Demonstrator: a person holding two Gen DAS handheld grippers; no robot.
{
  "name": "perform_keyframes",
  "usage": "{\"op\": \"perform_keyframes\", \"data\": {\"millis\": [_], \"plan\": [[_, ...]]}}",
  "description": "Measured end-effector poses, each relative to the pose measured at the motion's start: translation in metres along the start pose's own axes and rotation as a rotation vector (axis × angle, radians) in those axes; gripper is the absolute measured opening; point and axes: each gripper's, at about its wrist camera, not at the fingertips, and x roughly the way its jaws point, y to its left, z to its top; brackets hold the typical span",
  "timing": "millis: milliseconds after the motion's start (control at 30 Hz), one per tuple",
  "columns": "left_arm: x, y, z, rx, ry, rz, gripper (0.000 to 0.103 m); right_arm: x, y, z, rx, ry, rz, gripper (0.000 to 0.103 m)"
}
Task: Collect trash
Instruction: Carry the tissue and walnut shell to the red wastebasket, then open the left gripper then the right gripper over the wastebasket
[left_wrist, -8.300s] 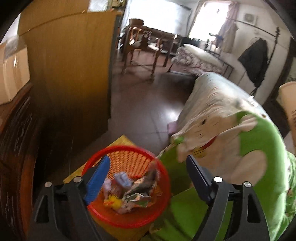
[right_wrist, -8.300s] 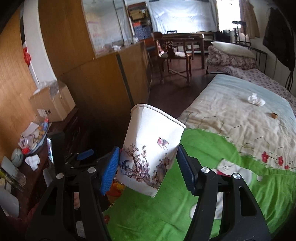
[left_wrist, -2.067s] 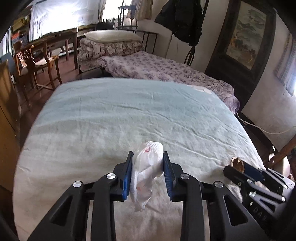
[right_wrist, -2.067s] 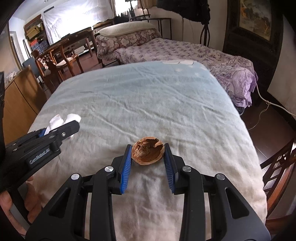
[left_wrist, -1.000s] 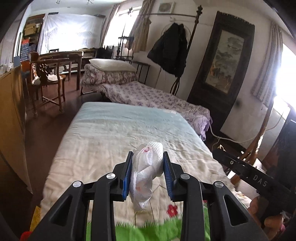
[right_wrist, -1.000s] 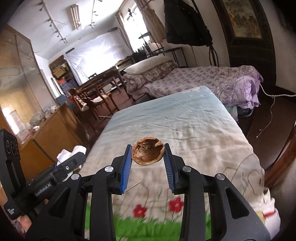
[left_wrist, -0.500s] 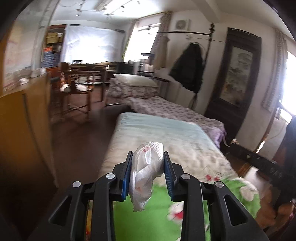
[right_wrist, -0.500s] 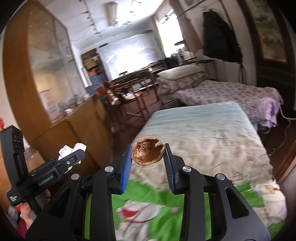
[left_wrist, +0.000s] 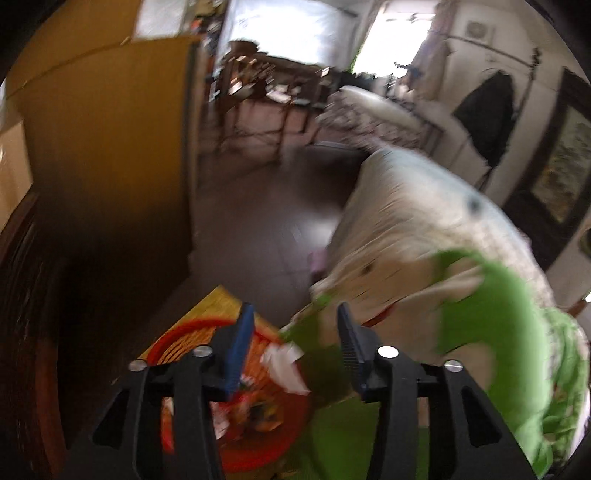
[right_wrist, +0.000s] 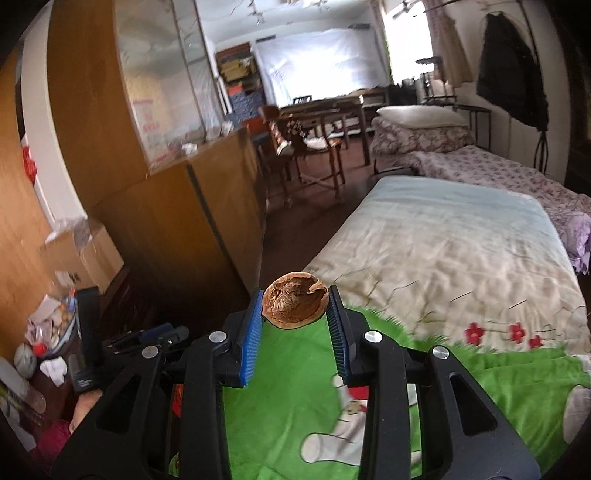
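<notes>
Trash shows as two loose pieces: one crumpled white tissue (left_wrist: 282, 363) and one brown walnut shell (right_wrist: 294, 304); more blurred scraps lie in the single red basket (left_wrist: 291, 424) at the lower left of the left wrist view, too smeared to count. The left gripper (left_wrist: 293, 345) stands with its two blue-padded fingers well apart in the lower middle of its frame; the tissue lies between and below them, free of both pads, over the basket's right rim, whereas half a second ago it was clamped between those fingers. The basket sits on a yellow surface (left_wrist: 207, 306) just beside the green blanket (left_wrist: 491, 332) of the bed (left_wrist: 413, 206). The right gripper (right_wrist: 295, 317) is clamped on the walnut shell, hollow side facing the camera, at the centre of the right wrist view, just as it was half a second ago; below it spreads the green blanket with three red flowers (right_wrist: 515, 332) at the right. At the lower left of that view the other gripper's black body (right_wrist: 86, 350) shows a small white label, too blurred to read. One cardboard box (right_wrist: 88, 251) stands at the left, beside the wooden cabinet (right_wrist: 192, 206).
</notes>
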Motion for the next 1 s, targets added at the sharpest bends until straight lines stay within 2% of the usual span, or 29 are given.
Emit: {"op": "perform_keyframes", "data": {"millis": [67, 167, 367, 500, 733, 1000], "plan": [[0.003, 0.013, -0.009, -0.013, 0.01, 0.039, 0.068, 0.008, 0.006, -0.002, -0.011, 0.023, 0.006, 0.035], [0.001, 0.027, -0.018, -0.022, 0.005, 0.09, 0.08, 0.022, 0.02, -0.006, -0.039, 0.06, 0.016, 0.035], [-0.017, 0.044, -0.029, -0.02, -0.037, 0.23, 0.096, 0.037, 0.048, -0.013, -0.099, 0.107, 0.043, 0.035], [-0.031, 0.056, -0.036, -0.036, -0.051, 0.307, 0.097, 0.046, 0.069, -0.017, -0.145, 0.137, 0.072, 0.035], [-0.041, 0.089, -0.05, -0.084, -0.036, 0.388, 0.097, 0.07, 0.114, -0.026, -0.215, 0.204, 0.138, 0.035], [-0.04, 0.116, -0.062, -0.141, -0.006, 0.395, 0.097, 0.112, 0.158, -0.039, -0.29, 0.295, 0.179, 0.035]]}}
